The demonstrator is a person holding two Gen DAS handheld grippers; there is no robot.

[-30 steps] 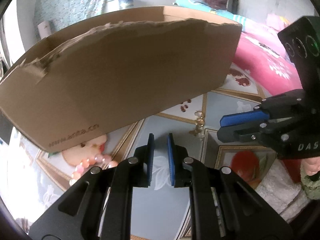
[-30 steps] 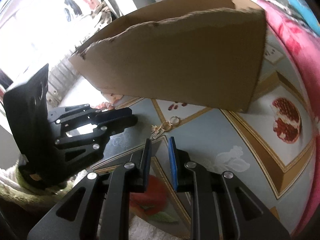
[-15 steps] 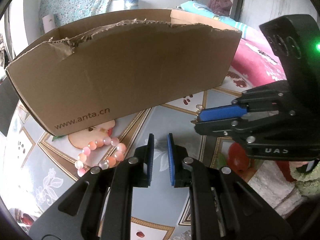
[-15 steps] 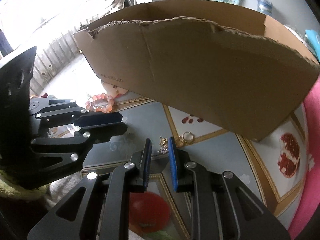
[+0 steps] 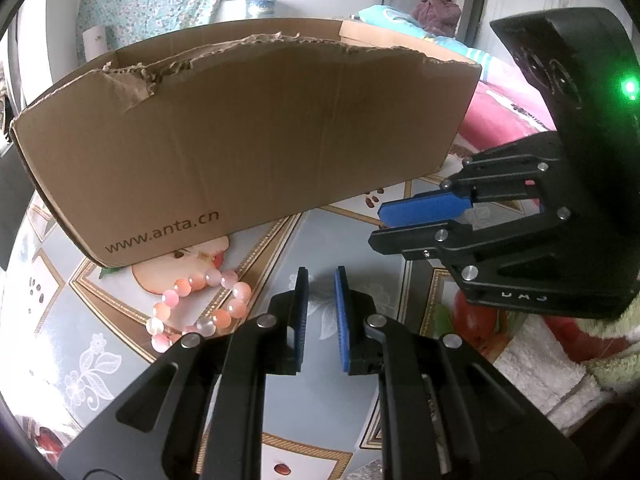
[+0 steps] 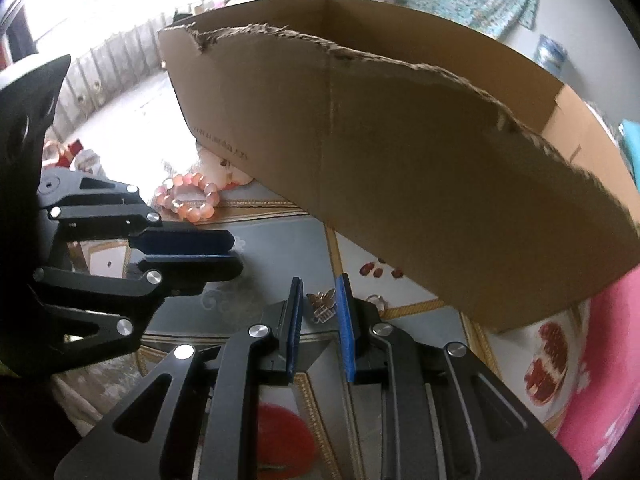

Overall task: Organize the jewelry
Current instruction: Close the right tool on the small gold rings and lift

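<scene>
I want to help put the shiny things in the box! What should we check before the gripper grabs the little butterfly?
1. Butterfly charm lined up between the right gripper fingers: ok.
2. Right jaws closed on the charm: not ok, a narrow gap shows, pads not pressing.
3. Ring clear of the grab: cannot tell, it lies right beside a finger.
4. Left gripper empty: ok, nothing between its fingers.
5. Bead bracelet out of the way: ok.
6. Cardboard box open on top: ok.

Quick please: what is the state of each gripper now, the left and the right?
Left gripper: jaws nearly closed, a narrow gap, holding nothing.
Right gripper: jaws narrowly apart, nothing gripped; the small butterfly trinket shows in the gap.
</scene>
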